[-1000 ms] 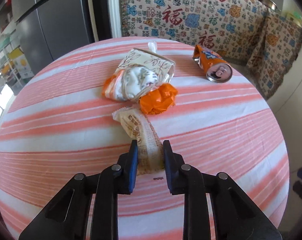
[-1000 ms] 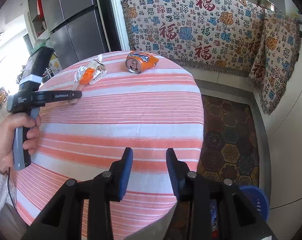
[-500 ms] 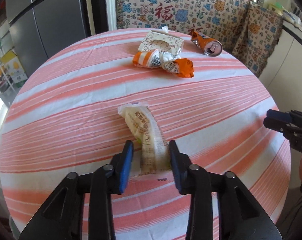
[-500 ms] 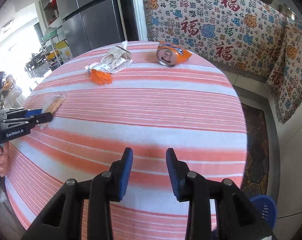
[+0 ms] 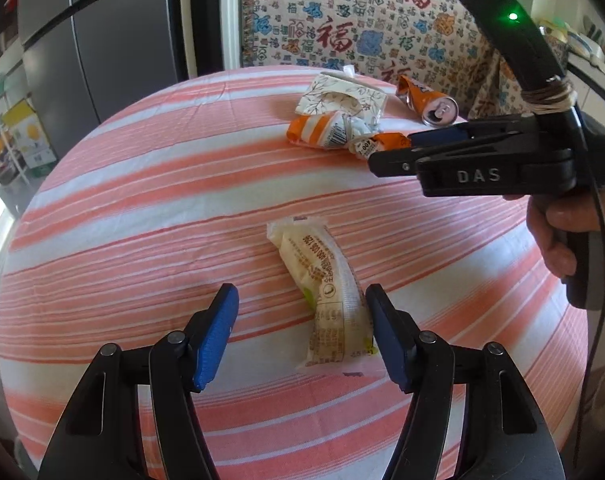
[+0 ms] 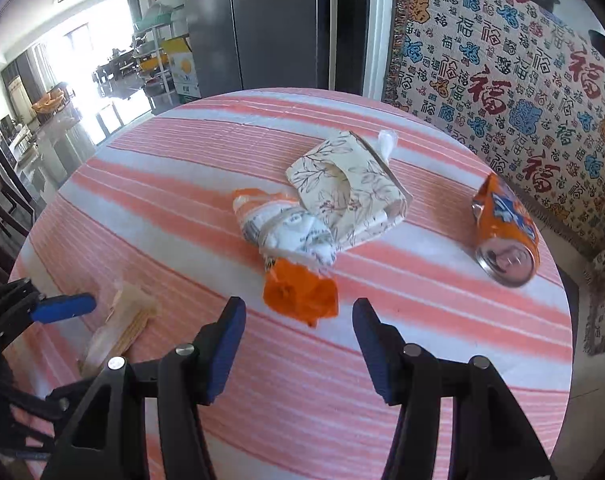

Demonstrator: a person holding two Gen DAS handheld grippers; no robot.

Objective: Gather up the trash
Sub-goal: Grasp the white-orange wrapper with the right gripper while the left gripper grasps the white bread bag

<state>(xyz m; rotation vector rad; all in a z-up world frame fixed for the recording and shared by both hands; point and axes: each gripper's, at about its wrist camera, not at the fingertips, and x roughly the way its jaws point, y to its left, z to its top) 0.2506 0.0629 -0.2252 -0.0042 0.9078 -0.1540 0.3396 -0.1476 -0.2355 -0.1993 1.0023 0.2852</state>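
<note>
A cream snack wrapper (image 5: 327, 297) lies flat on the striped round table (image 5: 142, 208), just inside the right finger of my left gripper (image 5: 302, 322), whose jaws are opening and press on nothing. My right gripper (image 6: 298, 326) hovers just short of a crumpled orange-and-white wrapper (image 6: 290, 256), jaws opening, nothing between them. A floral paper box (image 6: 350, 188) lies behind that wrapper. A crushed orange can (image 6: 504, 236) rests on its side at the right. In the left wrist view the right gripper (image 5: 394, 150) reaches in from the right, beside the orange wrapper (image 5: 330, 132).
A grey fridge (image 6: 262, 28) stands behind the table. A patterned cloth (image 6: 502, 80) covers the counter at the back right. A shelf rack (image 6: 158, 60) stands in the bright room at left. The person's hand (image 5: 562, 232) grips the right tool's handle.
My left gripper let go of the cream wrapper and widened, after drawing it toward the table's near side. My right gripper swung in across the table to the orange wrapper and widened.
</note>
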